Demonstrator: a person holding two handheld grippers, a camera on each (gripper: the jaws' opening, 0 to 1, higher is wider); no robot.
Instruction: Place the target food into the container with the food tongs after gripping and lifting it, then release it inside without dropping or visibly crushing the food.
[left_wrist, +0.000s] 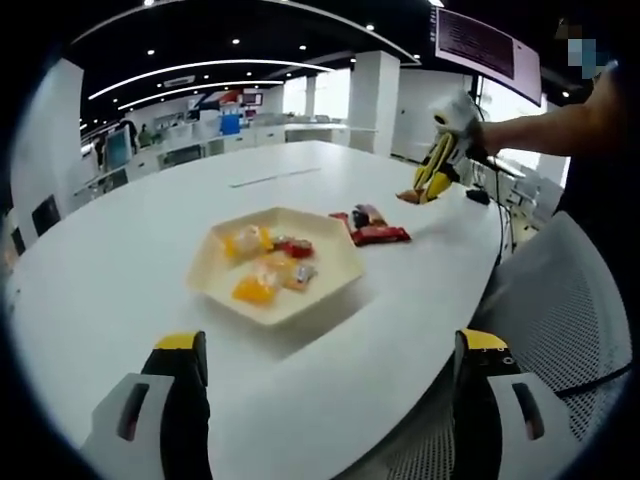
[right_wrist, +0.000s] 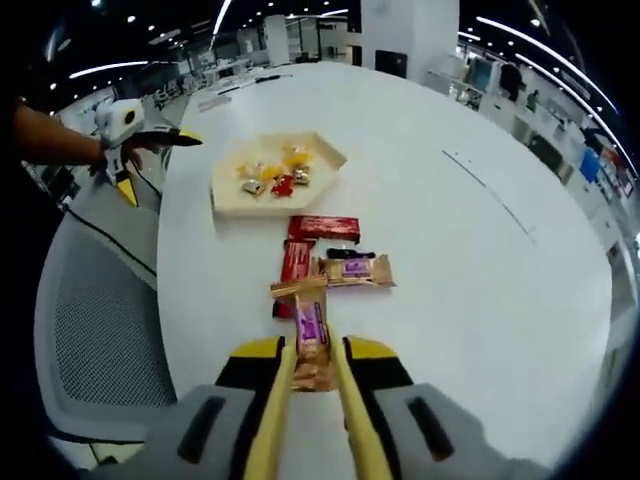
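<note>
On the white worktop (left_wrist: 120, 280), the left gripper (left_wrist: 330, 375) hangs with jaws wide and empty short of the tray (left_wrist: 345, 270) of wrapped sweets. Right gripper (right_wrist: 312, 375) clenches yellow tongs (right_wrist: 268, 420) on a tan-and-purple snack bar (right_wrist: 310, 335), raised near the loose bars (right_wrist: 322, 228). A looser pinch could drop it; harder would crumple the wrapper.

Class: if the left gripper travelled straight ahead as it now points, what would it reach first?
Probably the pale hexagonal tray of wrapped snacks, dead ahead between the open jaws of the left gripper; depth is uncertain.
</note>
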